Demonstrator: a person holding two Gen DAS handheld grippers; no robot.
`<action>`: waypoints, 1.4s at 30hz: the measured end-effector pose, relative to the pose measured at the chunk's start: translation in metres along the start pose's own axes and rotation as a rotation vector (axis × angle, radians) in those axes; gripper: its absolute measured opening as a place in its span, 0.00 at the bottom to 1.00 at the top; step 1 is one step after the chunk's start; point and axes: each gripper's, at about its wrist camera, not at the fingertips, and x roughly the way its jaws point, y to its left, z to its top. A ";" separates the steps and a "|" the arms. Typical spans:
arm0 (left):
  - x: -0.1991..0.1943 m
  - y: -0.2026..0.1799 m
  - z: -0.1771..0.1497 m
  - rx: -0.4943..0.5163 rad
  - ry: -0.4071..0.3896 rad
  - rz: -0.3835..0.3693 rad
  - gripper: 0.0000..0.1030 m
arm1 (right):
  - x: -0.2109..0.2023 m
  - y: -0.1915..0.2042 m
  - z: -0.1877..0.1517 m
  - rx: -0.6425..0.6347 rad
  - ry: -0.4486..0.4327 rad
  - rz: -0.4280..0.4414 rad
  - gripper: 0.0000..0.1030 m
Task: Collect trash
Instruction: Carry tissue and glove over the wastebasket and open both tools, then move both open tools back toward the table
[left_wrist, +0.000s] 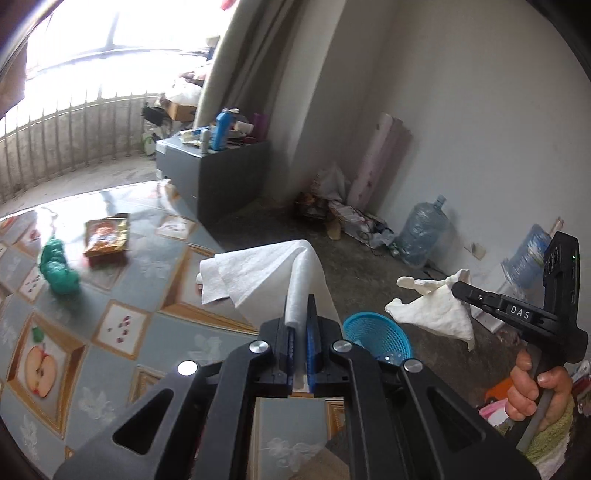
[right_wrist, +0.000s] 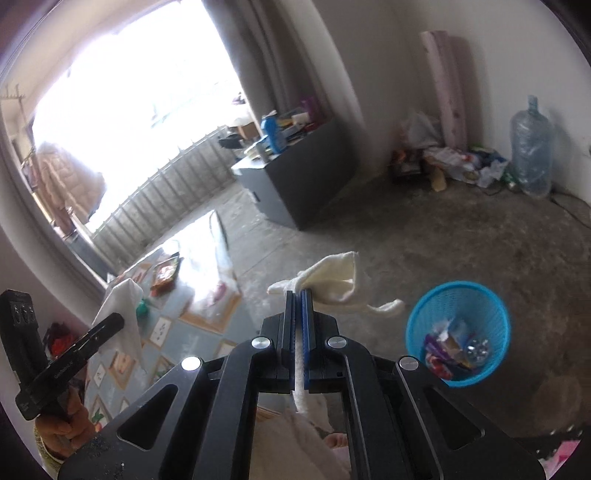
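While each tool (left_wrist: 300, 314) (right_wrist: 300, 301) clamps tissue, blue basket (right_wrist: 458, 334) sits below

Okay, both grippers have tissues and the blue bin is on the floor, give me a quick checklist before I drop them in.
1. Left gripper shut on the white tissue: ok.
2. Right gripper shut on the cream tissue: ok.
3. Blue bin upright with its mouth open: ok.
4. Room left in the bin: ok, trash covers only the bottom.
5. Either tissue over the bin's mouth: not ok, the bin lies off to the right of the right gripper's tips.
6. Table cleared of trash: not ok, a green bag and a snack packet remain.
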 end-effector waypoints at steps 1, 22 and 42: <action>0.012 -0.011 0.003 0.016 0.021 -0.021 0.05 | -0.001 -0.012 -0.001 0.022 -0.002 -0.022 0.01; 0.287 -0.205 -0.008 0.366 0.486 -0.252 0.05 | 0.100 -0.217 -0.004 0.398 0.148 -0.226 0.02; 0.316 -0.217 -0.010 0.324 0.465 -0.228 0.48 | 0.107 -0.245 -0.013 0.420 0.154 -0.307 0.42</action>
